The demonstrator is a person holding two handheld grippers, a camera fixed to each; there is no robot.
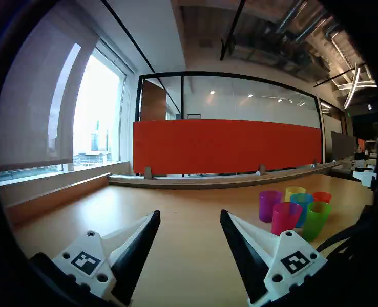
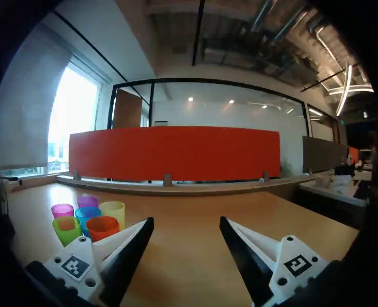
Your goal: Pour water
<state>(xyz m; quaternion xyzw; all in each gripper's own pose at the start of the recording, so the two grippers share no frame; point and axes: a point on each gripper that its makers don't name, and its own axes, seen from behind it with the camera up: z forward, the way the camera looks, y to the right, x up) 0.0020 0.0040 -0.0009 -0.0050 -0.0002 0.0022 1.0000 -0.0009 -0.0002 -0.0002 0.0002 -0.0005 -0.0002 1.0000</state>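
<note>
Left gripper view: cups (image 1: 294, 209) stand in a tight cluster on the table (image 1: 189, 199), at about 4 o'clock from the left gripper (image 1: 189, 214). In the right gripper view the same cluster sits at 8 o'clock from the right gripper (image 2: 186, 220), close by its left finger.

Both grippers: fingers spread wide, nothing between them, low over bare wood.

Risks, as I judge them:
- Cups packed touching or nearly so. A wide finger reaching for one likely shoves its neighbours; light plastic tips easily.
- Inner cups (blue) are fenced in by the rest; outer ones first.
- Thin walls may squash under a hard squeeze, slopping anything inside.
- Cannot tell whether any cup holds water; no jug seen. Pouring from an empty cup achieves nothing.
- Cluster is off to the side in both views, so aim is awkward.

Count:
- Cups: six, namely purple, yellow, blue, orange-red, pink, green, one each.
- Grippers: two.
- Table: one.
- Red panel (image 1: 225, 146) along the far edge: one.
- Window (image 1: 94, 117): one, at 9 o'clock.
</note>
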